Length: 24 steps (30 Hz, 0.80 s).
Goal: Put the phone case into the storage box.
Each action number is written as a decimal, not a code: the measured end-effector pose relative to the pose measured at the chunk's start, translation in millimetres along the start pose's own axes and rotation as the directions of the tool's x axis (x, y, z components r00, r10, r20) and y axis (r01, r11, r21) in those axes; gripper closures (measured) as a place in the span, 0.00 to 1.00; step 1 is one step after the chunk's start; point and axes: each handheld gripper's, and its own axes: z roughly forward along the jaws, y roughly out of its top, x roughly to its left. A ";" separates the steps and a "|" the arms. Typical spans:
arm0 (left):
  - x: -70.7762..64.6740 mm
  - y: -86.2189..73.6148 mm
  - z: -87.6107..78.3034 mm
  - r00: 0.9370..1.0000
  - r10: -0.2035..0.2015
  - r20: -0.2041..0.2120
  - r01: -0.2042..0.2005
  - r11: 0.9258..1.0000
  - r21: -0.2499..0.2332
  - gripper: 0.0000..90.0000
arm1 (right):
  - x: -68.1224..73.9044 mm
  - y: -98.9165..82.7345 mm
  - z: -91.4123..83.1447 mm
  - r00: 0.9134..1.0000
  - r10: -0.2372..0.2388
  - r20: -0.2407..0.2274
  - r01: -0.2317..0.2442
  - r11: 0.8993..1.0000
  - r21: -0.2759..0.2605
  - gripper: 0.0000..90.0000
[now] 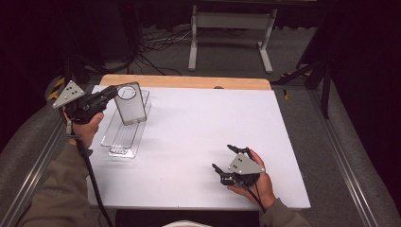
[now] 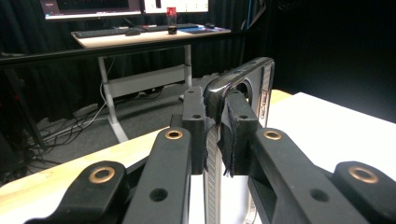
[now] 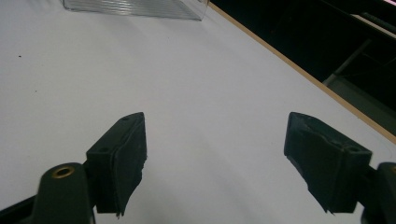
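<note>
A grey, see-through phone case [image 1: 130, 105] with a round camera hole hangs upright at the table's left, above a clear ribbed plastic tray [image 1: 124, 137]. My left gripper [image 1: 116, 91] is shut on the case's top edge. In the left gripper view the case [image 2: 243, 79] stands edge-on, pinched between the two pads [image 2: 194, 116]. My right gripper [image 1: 222, 157] rests low over the white table near its front right, held in a hand. Its jaws stand wide open with nothing between them [image 3: 215, 158]. The tray's near edge [image 3: 135, 8] lies far ahead of it.
The white table top [image 1: 203, 123] has a wooden strip [image 1: 189, 81] along its far edge. Beyond it on the floor stand a white desk frame [image 1: 231, 33] and loose cables [image 1: 156, 45]. A desk with monitors [image 2: 140, 32] shows in the left gripper view.
</note>
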 end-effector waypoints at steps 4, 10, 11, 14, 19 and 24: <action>8.5 6.7 1.9 1.000 0.019 -0.012 -0.018 1.000 0.012 0.90 | 1.6 -0.5 2.3 1.000 -0.004 -0.008 0.004 1.000 0.012 0.25; 19.0 8.1 9.4 0.999 0.022 -0.040 -0.020 0.999 0.039 0.90 | 1.2 -1.7 4.2 1.000 -0.007 -0.012 0.007 1.000 0.019 0.25; 21.2 7.6 11.3 0.999 0.021 -0.042 -0.019 0.999 0.039 0.90 | 1.1 -1.9 4.6 1.000 -0.004 -0.012 0.004 1.000 0.021 0.25; 26.3 6.4 16.0 0.998 0.023 -0.052 -0.020 0.998 0.062 0.90 | 0.6 -1.8 5.0 1.000 -0.001 -0.011 0.001 1.000 0.024 0.25; 38.1 1.5 28.5 0.998 0.027 -0.052 -0.022 0.997 0.078 0.90 | -0.1 -3.2 6.3 1.000 0.015 -0.005 -0.015 0.999 0.034 0.26; 45.8 -2.4 37.6 0.999 0.019 -0.049 -0.015 0.996 0.083 0.90 | 1.7 -4.7 8.8 1.000 0.014 -0.011 -0.014 0.999 0.049 0.26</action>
